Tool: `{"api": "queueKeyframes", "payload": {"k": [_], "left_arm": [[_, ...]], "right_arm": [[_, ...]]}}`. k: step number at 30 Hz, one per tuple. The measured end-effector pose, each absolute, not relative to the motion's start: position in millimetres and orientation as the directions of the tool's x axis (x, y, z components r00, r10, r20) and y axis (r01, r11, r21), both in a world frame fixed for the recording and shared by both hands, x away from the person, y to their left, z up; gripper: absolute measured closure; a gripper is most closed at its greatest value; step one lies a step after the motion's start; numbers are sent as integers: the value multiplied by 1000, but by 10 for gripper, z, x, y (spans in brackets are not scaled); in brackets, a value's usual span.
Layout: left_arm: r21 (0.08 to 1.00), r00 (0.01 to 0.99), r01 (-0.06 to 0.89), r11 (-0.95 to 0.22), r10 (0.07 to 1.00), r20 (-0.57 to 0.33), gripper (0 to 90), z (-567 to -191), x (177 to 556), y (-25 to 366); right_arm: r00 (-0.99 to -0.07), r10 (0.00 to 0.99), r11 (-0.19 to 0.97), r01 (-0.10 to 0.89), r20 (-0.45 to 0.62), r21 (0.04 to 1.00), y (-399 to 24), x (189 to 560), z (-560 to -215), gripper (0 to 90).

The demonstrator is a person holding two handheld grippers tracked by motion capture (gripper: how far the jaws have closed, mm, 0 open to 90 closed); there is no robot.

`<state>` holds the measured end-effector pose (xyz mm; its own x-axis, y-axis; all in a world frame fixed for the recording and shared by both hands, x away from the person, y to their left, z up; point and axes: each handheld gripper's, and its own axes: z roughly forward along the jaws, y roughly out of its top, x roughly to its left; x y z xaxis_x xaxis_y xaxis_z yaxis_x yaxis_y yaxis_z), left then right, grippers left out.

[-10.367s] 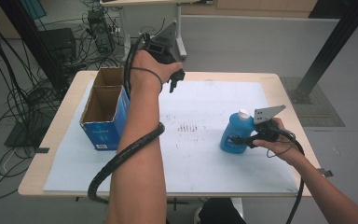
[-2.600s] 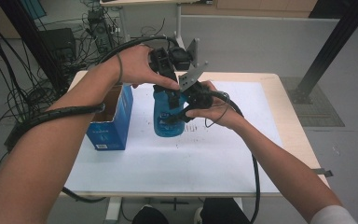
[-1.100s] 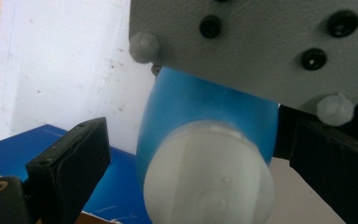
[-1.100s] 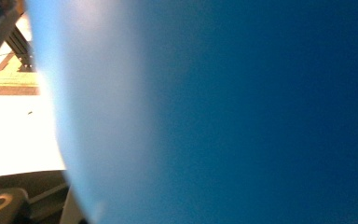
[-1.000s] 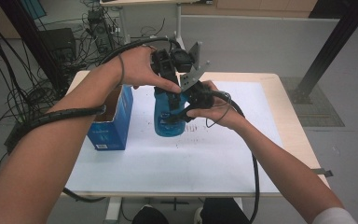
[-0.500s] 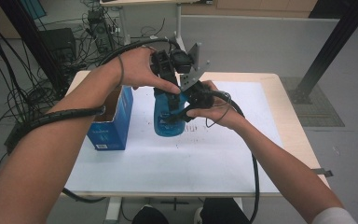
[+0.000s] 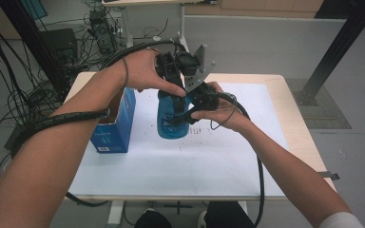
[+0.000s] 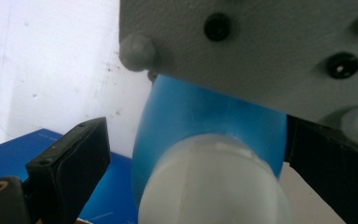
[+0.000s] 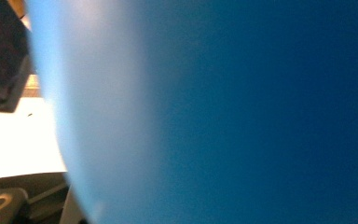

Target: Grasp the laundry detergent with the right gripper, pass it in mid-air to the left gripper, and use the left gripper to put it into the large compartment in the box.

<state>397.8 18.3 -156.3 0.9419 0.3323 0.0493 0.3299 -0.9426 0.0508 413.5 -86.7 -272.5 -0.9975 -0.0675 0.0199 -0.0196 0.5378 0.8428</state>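
The blue bottle (image 7: 172,118) stands upright on the white sheet (image 7: 218,156) that covers the tabletop (image 7: 294,114), near its far left part, just to the right of the open blue carton (image 7: 116,126). Ten seconds earlier it stood far to the right, held by the right gripper alone, while the left hand hovered over the carton; since then the bottle has been carried across to the middle-left and both hands have met at it. Over the last few seconds hardly anything shifts: the two hands and the bottle hold the same place from one picture to the next.

The right gripper (image 7: 190,114) is clenched on the bottle's body from the right side; in the right gripper view the blue wall (image 9: 223,112) sits pressed right up against the camera. The left gripper (image 7: 173,71) comes down from above, and in the left gripper view its jaws stand wide on either side of the white cap (image 8: 212,186), the left pad clearly apart from it and the right one partly hidden behind the other gripper's grey plate (image 8: 261,51). So the cap is bracketed but not yet pinched.

This reads as the pause before a cap grip: the bottle is steadied, the top is lined up, and the next thing needed is for the left jaws to close on the cap, probably to twist it off.
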Motion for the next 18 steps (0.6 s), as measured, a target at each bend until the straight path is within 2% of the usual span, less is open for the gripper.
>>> {"api": "queueKeyframes", "payload": {"k": [18], "left_arm": [[52,945,321,-946,324,50,56,-1585,3969,158]], "right_arm": [[-998,-64,537,-33,2,843,-887,4150,-2722,436]]}}
